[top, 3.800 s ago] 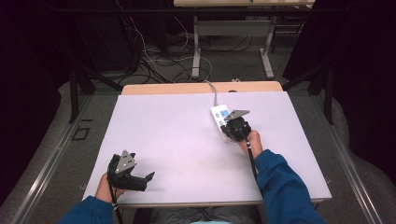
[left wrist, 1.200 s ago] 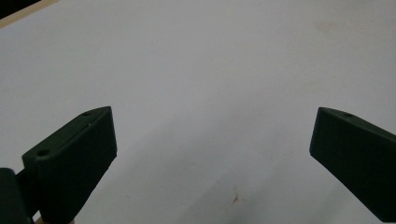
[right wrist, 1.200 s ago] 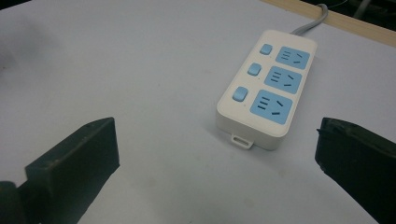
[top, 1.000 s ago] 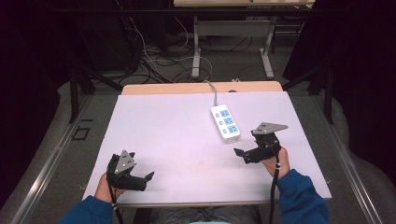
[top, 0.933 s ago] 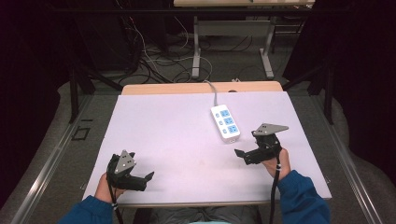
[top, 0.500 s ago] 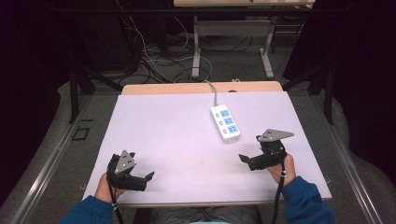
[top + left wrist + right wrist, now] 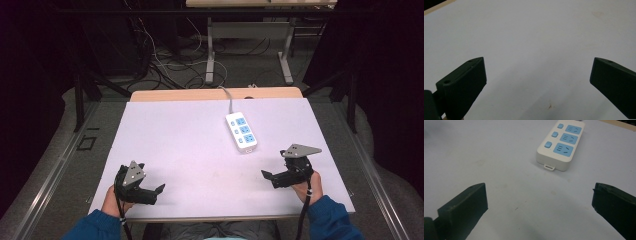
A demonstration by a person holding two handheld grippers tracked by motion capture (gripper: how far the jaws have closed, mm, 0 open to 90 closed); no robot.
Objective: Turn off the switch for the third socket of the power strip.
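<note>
Nearest the person, both tools sit low over the desk's (image 7: 190,140) front edge. The left tool (image 7: 150,192) is at the front left corner, jaws spread wide, gripping nothing, just bare white surface between them in its own view (image 7: 536,82). The right tool (image 7: 270,177) is over at the front right, also wide open and empty; in its view (image 7: 539,205) the jaws frame plain desk with the strip lying a bit beyond them, not touching.

The power strip (image 7: 241,132) is a white block with rounded corners, three blue sockets in a row and three small blue buttons alongside them (image 7: 560,137), plus a little tab on the end facing the right tool. It lies flat, right of centre on the desk, near the right tool and well apart from the left one. Its grey cord (image 7: 230,97) runs off the far edge.
</note>
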